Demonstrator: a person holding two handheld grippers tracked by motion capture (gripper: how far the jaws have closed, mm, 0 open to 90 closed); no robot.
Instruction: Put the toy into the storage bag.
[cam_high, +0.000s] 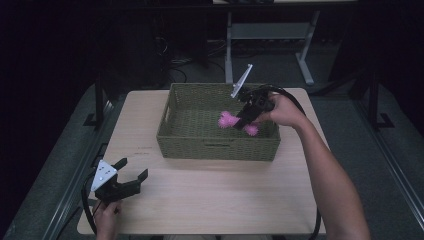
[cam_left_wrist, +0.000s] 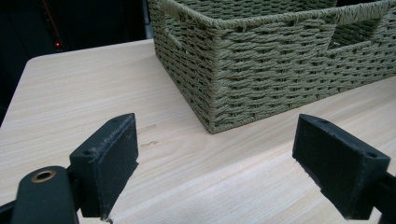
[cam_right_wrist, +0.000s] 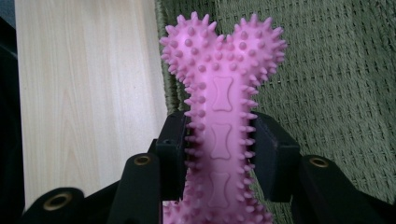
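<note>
A dim room: grey floor (cam_high: 350, 120) and a white-legged desk frame (cam_high: 270, 35) behind the light wooden table (cam_high: 210, 195).

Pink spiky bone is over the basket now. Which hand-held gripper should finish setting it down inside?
Right. The right hand-held gripper is already shut on the pink bone toy above the woven basket. The left hand-held gripper sits open near the table's front-left corner, away from the toy.

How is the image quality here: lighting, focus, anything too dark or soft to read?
High view: dim, the room around the table nearly black, the pink toy small and soft. Left gripper view: evenly lit, basket weave sharp, no glare. Right gripper view: the toy crisp in the right claw, its lower end slightly blurred.
</note>
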